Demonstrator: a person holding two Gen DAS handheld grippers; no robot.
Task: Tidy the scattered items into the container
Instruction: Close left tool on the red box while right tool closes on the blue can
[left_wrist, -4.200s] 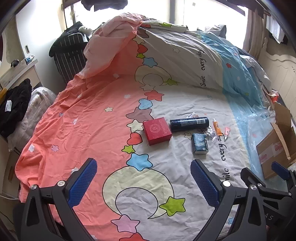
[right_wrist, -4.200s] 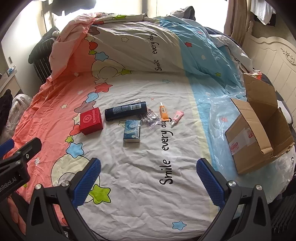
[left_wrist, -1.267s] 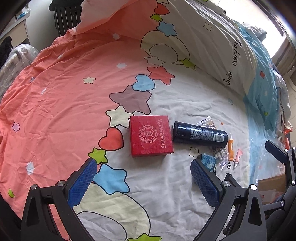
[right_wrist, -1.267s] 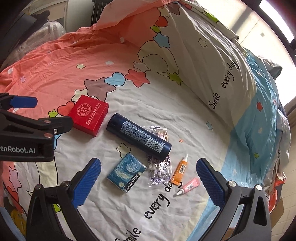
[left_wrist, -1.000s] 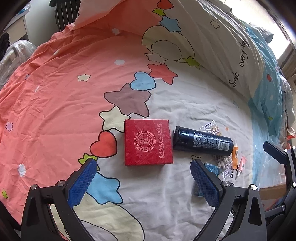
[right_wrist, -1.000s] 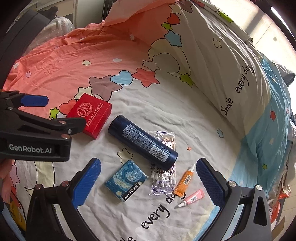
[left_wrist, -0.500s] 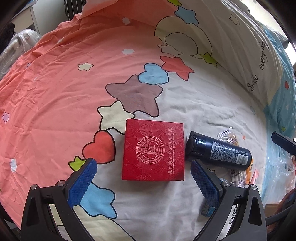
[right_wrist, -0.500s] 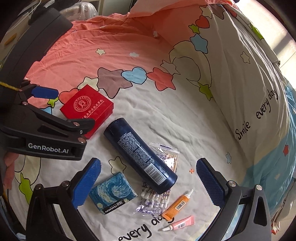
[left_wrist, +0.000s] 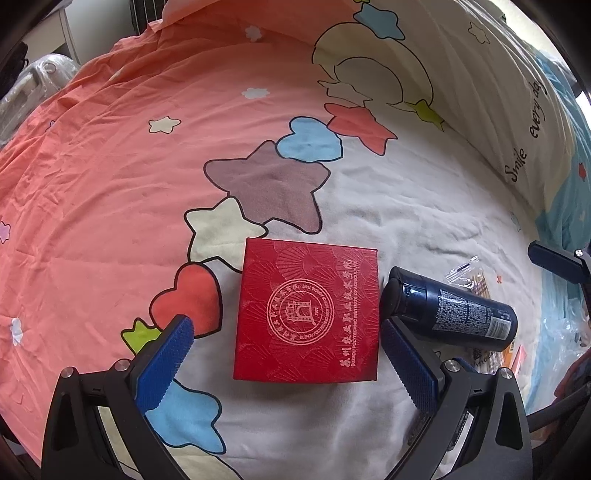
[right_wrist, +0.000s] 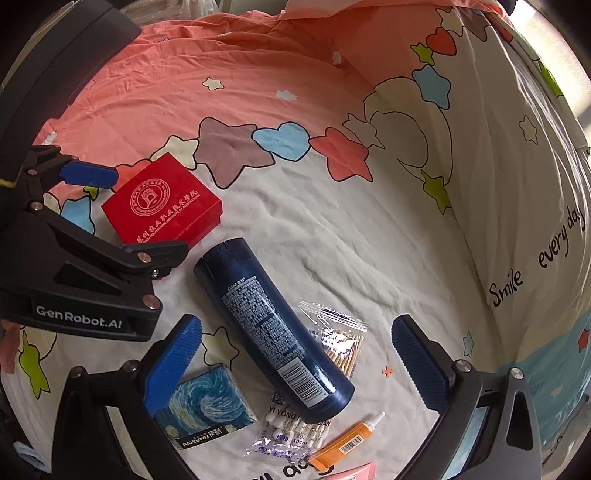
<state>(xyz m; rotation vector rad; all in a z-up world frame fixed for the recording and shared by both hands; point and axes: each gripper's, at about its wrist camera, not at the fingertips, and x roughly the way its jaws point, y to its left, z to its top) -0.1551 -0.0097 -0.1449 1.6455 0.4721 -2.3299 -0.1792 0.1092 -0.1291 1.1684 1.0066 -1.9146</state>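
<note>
Your flat square red cardboard box lies on the star-printed bedsheet, at twelve o'clock between your left gripper's wide-spread fingers. Your right gripper, also wide, straddles the dark blue bottle, whose long axis runs eleven-to-five.

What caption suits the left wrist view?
Open left tongs straddle a red box on a star-print bedsheet, dark blue bottle alongside.

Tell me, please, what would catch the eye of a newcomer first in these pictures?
The red box with a gold seal lies flat on the cartoon bedsheet, framed by the open left gripper. Right beside it lies a dark blue bottle, resting across a bag of cotton swabs, under the open right gripper.
</note>
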